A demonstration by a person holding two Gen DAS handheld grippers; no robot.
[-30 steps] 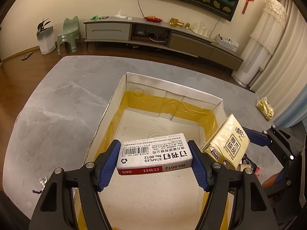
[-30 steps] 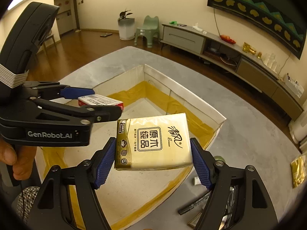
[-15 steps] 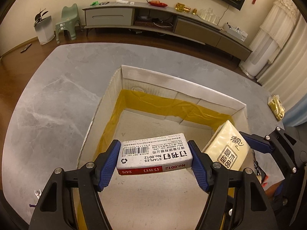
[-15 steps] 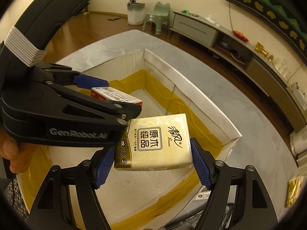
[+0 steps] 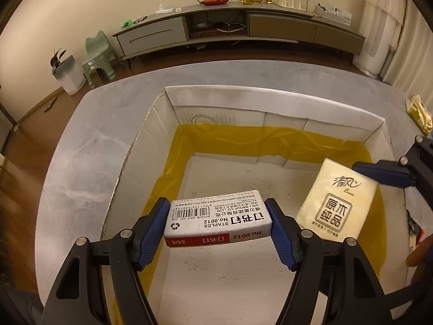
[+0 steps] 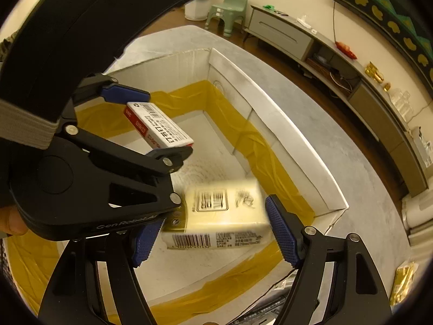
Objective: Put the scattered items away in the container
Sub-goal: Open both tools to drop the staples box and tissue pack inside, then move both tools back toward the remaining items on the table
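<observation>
Left tool (image 5: 217, 223) pinching staples box (image 5: 217, 220), label "STAPLES No.0012", over cardboard box (image 5: 270, 100). Right tool (image 6: 208, 233) spread around blurred tissue pack (image 6: 219, 216); tool body reads "GenRobot.AI".

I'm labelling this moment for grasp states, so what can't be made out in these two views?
- Right wrist view: the pale yellow tissue pack is motion-blurred; whether the right gripper grips it is unclear.
- Right wrist view: the left gripper hides the near-left part of the white cardboard box.
- Both views: items outside the box's right side are cut off by the edge.
</observation>
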